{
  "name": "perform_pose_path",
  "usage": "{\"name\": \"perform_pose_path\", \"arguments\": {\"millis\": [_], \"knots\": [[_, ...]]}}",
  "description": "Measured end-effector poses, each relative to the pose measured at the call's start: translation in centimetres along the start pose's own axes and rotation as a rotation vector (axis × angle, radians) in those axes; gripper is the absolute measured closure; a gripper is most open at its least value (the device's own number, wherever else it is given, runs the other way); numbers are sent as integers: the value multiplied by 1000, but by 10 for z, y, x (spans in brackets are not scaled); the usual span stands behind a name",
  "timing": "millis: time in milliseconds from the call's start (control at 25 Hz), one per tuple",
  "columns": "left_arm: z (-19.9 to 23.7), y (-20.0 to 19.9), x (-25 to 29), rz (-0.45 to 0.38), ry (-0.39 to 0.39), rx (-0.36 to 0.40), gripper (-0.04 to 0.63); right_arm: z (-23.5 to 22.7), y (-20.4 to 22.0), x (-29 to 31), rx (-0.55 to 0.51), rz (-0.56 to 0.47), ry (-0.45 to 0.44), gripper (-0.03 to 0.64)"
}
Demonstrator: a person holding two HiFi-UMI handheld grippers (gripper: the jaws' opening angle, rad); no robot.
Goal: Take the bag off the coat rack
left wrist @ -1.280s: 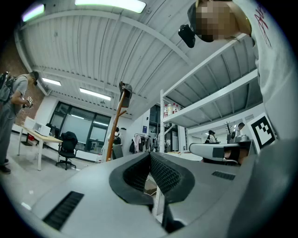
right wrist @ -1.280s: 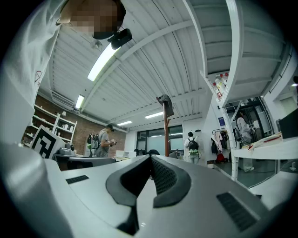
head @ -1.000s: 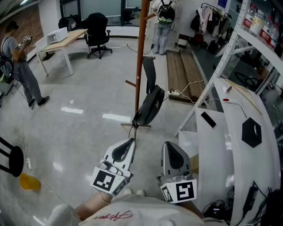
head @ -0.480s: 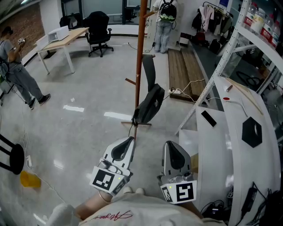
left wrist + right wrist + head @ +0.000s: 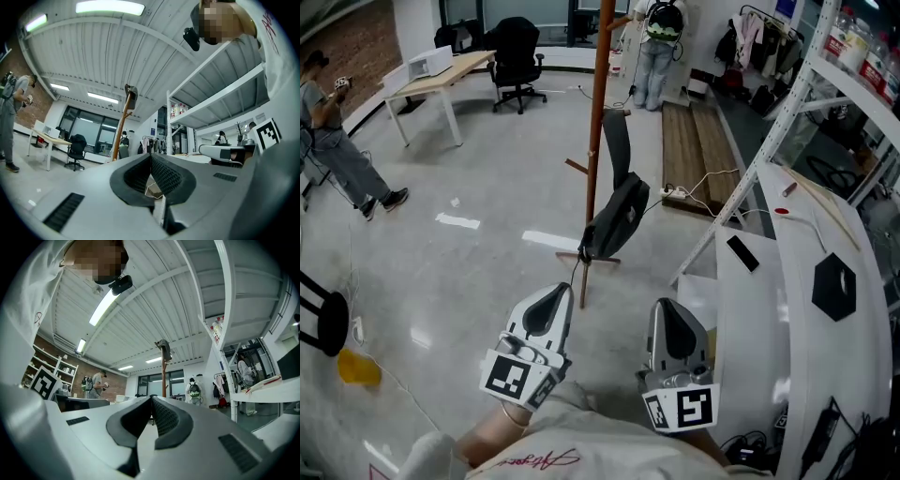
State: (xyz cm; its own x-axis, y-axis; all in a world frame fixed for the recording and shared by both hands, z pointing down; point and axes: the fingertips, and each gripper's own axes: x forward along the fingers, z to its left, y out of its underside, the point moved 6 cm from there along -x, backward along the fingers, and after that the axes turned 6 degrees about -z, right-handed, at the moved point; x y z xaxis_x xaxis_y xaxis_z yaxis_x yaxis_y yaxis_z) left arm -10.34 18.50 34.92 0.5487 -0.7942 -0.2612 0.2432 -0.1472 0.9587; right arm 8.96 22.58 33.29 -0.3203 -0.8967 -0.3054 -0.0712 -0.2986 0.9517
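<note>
While both tools hang low near the person's body, the left tool (image 5: 555, 298) has its jaws pressed together on nothing, and the right tool (image 5: 667, 314) likewise shows its pads meeting with nothing between them. Ahead of them the coat rack (image 5: 597, 122), a brown pole, stands on the pale floor (image 5: 469, 281). The black bag (image 5: 619, 220) hangs low against the pole's right side, and its strap (image 5: 617, 141) runs up to what seems to be a peg. Both tools are well apart from the bag.
</note>
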Motion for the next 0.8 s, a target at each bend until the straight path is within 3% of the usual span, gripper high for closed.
{"name": "perform_pose_path", "arguments": {"millis": [280, 800], "knots": [[4, -2, 8, -19, -35, 10, 578, -5, 4, 7, 5, -8, -21, 597], [46, 17, 84, -25, -4, 2, 577, -35, 30, 85, -24, -7, -30, 597]]}}
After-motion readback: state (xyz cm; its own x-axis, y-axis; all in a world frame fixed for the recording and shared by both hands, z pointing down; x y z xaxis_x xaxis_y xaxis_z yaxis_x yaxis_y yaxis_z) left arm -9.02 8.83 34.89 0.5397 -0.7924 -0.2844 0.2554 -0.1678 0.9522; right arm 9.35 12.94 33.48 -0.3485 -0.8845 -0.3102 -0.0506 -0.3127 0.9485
